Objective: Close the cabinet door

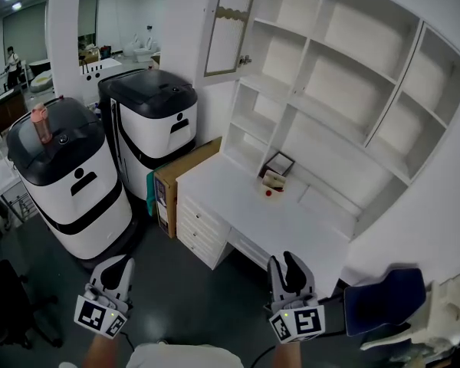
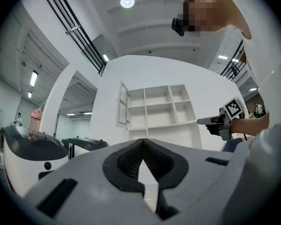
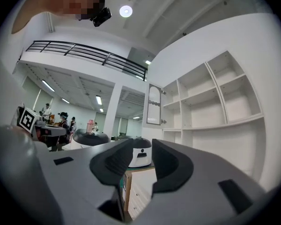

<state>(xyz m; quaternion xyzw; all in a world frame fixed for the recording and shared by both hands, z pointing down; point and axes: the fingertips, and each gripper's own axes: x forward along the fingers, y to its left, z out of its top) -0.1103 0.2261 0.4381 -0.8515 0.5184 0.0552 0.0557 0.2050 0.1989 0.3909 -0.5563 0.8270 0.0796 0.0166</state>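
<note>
Cabinet door (image 1: 228,25), one, stands open; left tool (image 1: 119,267) and right tool (image 1: 285,263) make two.

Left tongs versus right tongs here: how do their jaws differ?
The left tongs have jaws meeting at the tips; the right tongs hold theirs apart with a clear gap. Through the right tongs' gap a white machine shows; the left tongs leave only a small slit below the tips. Both are empty, and neither touches the cabinet door.

A small dark-framed square box (image 1: 279,163), a cream object (image 1: 273,179) and a tiny red item (image 1: 268,192) are carried close together on the white tabletop (image 1: 238,209).
</note>
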